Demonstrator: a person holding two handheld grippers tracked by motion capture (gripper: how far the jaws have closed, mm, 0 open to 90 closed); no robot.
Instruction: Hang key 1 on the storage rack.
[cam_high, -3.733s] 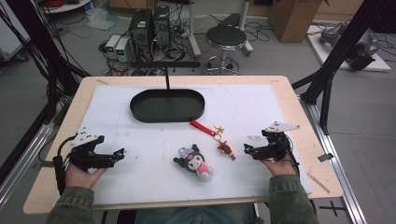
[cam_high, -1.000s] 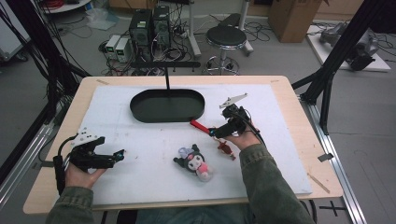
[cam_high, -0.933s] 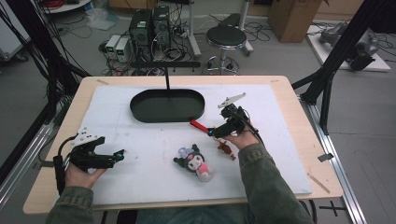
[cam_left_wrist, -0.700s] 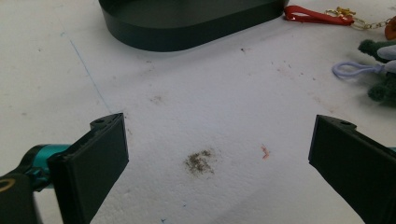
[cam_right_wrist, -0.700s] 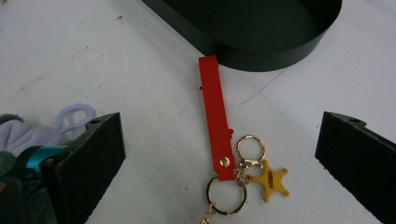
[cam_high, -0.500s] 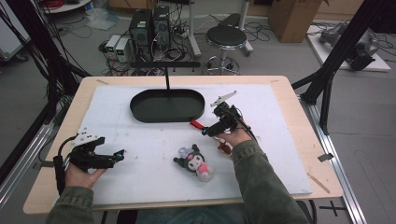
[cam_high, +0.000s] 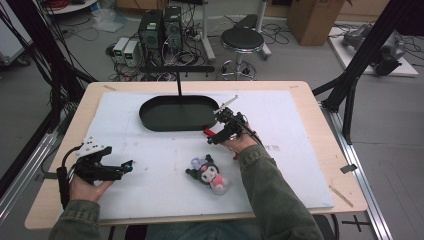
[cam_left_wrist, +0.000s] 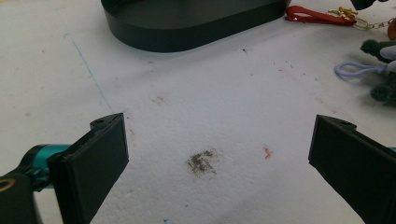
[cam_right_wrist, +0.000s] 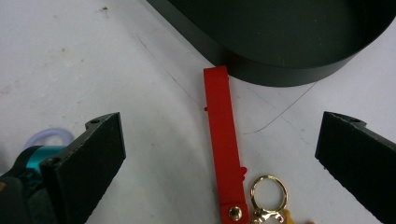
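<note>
The right gripper (cam_high: 214, 137) has moved from the table's right side toward the black tray (cam_high: 150, 118), and its jaws now stand wide apart over the red strap keychain (cam_right_wrist: 224, 140), which lies flat with one end touching the tray wall. The left gripper (cam_high: 126, 165) stays at the left, jaws open and empty.

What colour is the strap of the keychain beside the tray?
Red; the strap shows best in the right gripper view.
</note>
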